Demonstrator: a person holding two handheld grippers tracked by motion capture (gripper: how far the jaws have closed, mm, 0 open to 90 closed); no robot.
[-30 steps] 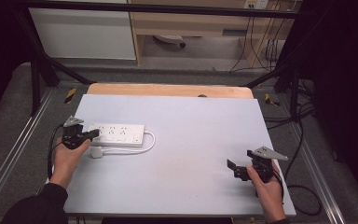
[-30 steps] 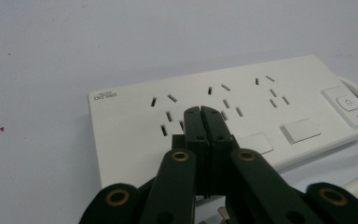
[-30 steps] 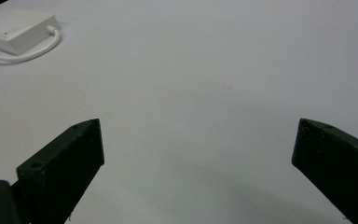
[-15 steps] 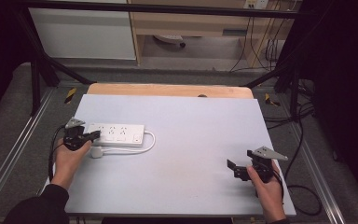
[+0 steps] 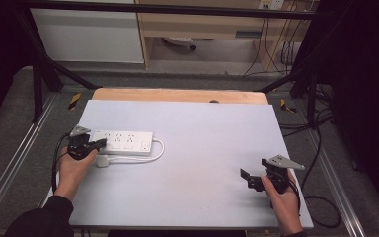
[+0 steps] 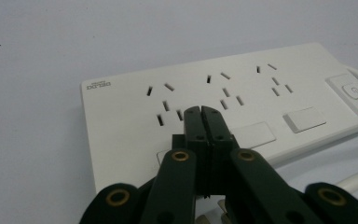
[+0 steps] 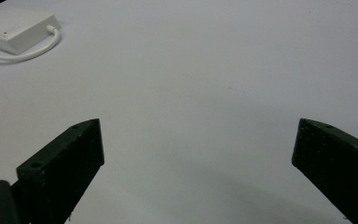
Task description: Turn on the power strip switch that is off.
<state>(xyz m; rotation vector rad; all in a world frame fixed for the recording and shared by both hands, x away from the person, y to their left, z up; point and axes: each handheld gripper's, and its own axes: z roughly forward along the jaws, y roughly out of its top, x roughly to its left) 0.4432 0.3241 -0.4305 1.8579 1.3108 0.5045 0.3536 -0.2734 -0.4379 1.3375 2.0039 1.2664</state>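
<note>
Your left gripper [image 5: 100,143] sits at the strip's [image 5: 126,141] left end, on the table's [image 5: 202,128] left side. Its own view shows the jaws pressed tight together, empty, tips over the strip's near edge, below the first socket; sockets, two blank covers and a switch [image 6: 352,91] run off to the right. From above, the strip's cord [image 5: 148,158] loops back to a plug [image 5: 102,161] just beside your left hand [image 5: 71,168]. Your right gripper [image 5: 245,177] lies well apart at the near right corner, your right hand [image 5: 281,200] wrapped behind it. Its view shows jaws spread wide over bare table, the strip far off.
</note>
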